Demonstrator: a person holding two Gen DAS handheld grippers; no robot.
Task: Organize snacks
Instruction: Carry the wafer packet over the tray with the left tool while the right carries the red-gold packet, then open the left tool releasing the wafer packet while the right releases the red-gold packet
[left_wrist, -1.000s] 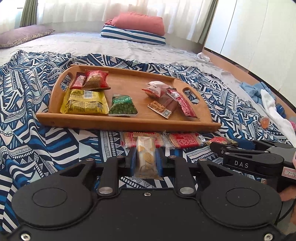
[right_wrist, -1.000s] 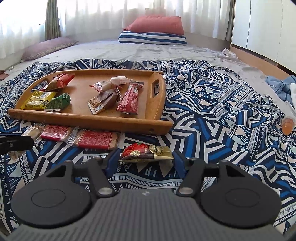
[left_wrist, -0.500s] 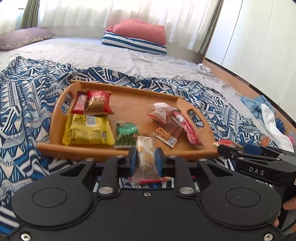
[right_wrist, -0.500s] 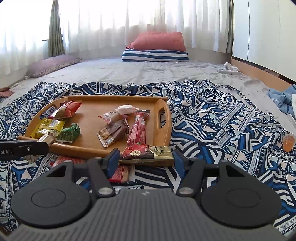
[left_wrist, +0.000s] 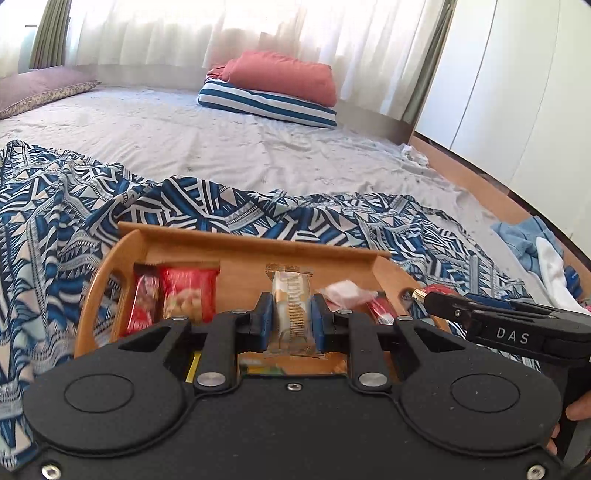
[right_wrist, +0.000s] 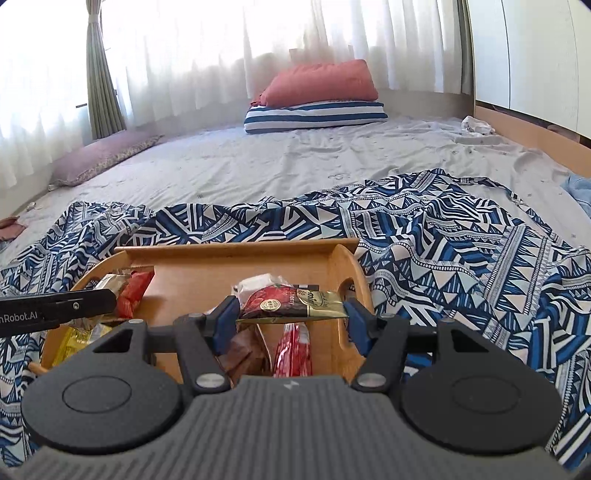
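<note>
Where lettering shows, right claw (left_wrist: 421, 295) reads "DAS".

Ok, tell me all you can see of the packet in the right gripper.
The red and gold packet is a flat, glossy foil sachet: red with a round gold seal at one end, gold with dark lettering at the other. It lies crosswise and about level, clamped end to end by the right gripper, hanging over the wooden tray, above the snacks there.

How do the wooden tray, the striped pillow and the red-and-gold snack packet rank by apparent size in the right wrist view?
1. wooden tray
2. striped pillow
3. red-and-gold snack packet

The pillow and packet look close in span; the packet sits nearest the camera, so their order is unsure.
</note>
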